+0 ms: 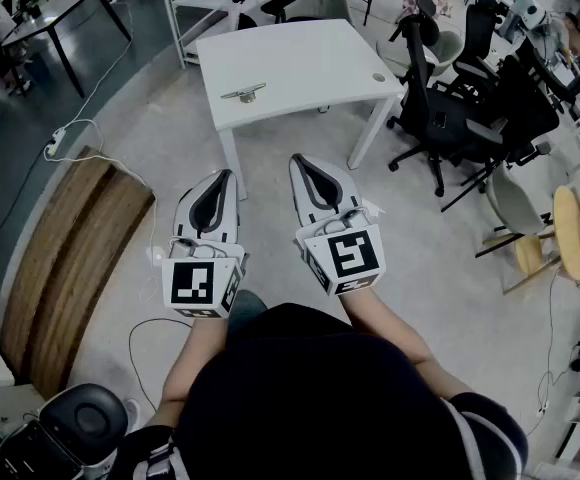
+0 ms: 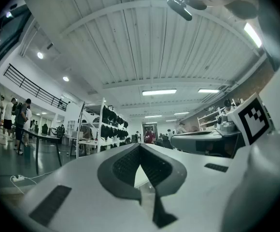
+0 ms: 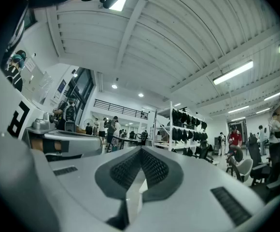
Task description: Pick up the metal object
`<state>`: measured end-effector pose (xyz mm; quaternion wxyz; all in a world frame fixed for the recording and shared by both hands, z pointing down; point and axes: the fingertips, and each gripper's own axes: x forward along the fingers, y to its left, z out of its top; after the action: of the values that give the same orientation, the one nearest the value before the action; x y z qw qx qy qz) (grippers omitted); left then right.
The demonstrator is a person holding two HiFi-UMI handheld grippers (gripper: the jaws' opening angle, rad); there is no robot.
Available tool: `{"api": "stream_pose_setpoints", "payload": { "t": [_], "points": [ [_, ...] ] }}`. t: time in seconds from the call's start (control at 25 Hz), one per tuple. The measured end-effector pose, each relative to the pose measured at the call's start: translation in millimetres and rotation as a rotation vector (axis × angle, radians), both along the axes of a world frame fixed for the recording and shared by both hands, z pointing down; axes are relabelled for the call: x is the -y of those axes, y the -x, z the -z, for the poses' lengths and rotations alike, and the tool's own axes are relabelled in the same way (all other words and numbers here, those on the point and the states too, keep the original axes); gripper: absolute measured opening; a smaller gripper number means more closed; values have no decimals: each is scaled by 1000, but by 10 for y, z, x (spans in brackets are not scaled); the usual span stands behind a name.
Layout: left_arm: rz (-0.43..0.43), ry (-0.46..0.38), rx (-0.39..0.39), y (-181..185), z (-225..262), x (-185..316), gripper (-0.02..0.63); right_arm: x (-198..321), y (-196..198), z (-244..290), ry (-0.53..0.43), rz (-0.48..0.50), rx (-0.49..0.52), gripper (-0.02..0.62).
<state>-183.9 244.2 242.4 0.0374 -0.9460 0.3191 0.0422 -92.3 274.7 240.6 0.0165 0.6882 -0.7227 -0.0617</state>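
Both forearms stretched forward side by side, left gripper (image 1: 226, 174) and right gripper (image 1: 296, 159) pointing toward the white table (image 1: 310, 68), each pair of jaws closed together, empty, metal object (image 1: 242, 94), perhaps a handle, lying on the table's near left part, well apart from both

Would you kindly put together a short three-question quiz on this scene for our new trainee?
1. True or false: the metal object lies on the white table.
2. Multiple choice: the left gripper and right gripper are A) both shut and empty, B) both open, C) one shut on the object.
3. Short answer: in the head view, what stands to the right of the table?

Key: 1 true; 2 A; 3 black office chairs.
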Motion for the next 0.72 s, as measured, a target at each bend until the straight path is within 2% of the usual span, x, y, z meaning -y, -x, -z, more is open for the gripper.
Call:
{"api": "stream_pose_setpoints", "payload": {
  "t": [0.2, 0.36, 0.52, 0.72],
  "points": [
    [0, 10, -5, -24, -62, -17, 23, 0, 0, -51, -10, 34, 53, 26],
    [-4, 18, -1, -23, -125, 137, 23, 140, 44, -109, -2, 61, 31, 29],
    [-20, 42, -29, -65, -246, 463, 23, 456, -19, -231, -12, 70, 45, 29],
    [-44, 65, -28, -252, -449, 1054, 23, 1034, -272, -520, 55, 47, 84, 31]
  ]
}}
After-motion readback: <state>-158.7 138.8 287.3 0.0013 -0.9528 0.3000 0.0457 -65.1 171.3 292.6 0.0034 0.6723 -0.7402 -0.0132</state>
